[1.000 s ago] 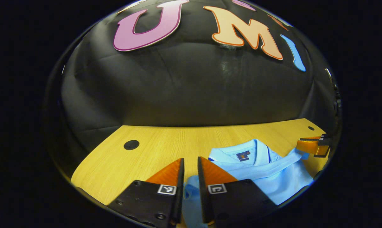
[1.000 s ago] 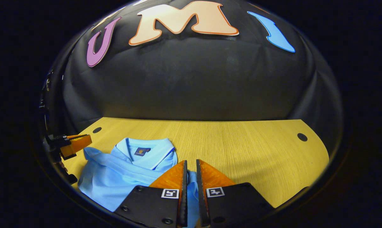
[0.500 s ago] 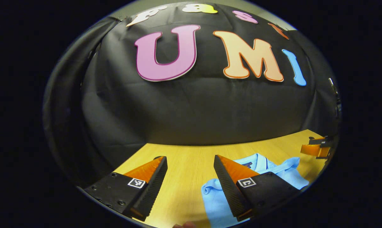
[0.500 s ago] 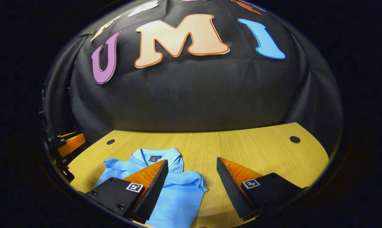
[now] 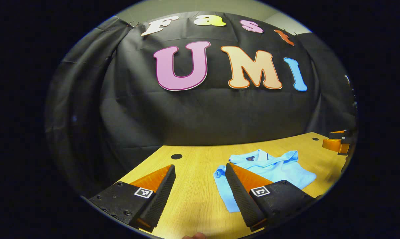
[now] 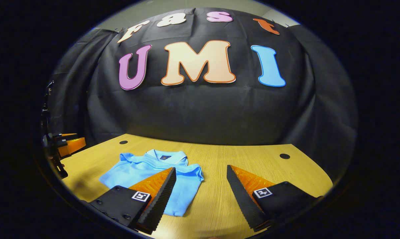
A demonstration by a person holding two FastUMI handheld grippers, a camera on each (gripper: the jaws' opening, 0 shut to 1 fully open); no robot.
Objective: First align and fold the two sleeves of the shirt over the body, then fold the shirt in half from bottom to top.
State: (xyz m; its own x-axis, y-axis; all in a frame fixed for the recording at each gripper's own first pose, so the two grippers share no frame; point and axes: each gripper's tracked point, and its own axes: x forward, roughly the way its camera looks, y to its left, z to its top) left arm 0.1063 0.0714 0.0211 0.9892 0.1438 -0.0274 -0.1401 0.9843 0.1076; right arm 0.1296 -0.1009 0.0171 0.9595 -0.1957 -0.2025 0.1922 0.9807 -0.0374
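Shirt (image 6: 147, 171) folded on table (image 6: 253, 162); both grippers' jaws apart, empty.

My left gripper (image 5: 200, 171) and my right gripper (image 6: 201, 172) are both raised, level and facing forward, each with its two fingers spread wide apart and holding nothing between them.

The light blue polo shirt (image 6: 143, 171) is lying flat on the wooden table (image 6: 253, 159), collar (image 6: 166, 155) pointing toward the back wall. Both sleeves are sitting folded in over the body, so it's looking like a compact rectangle, a bit rumpled.
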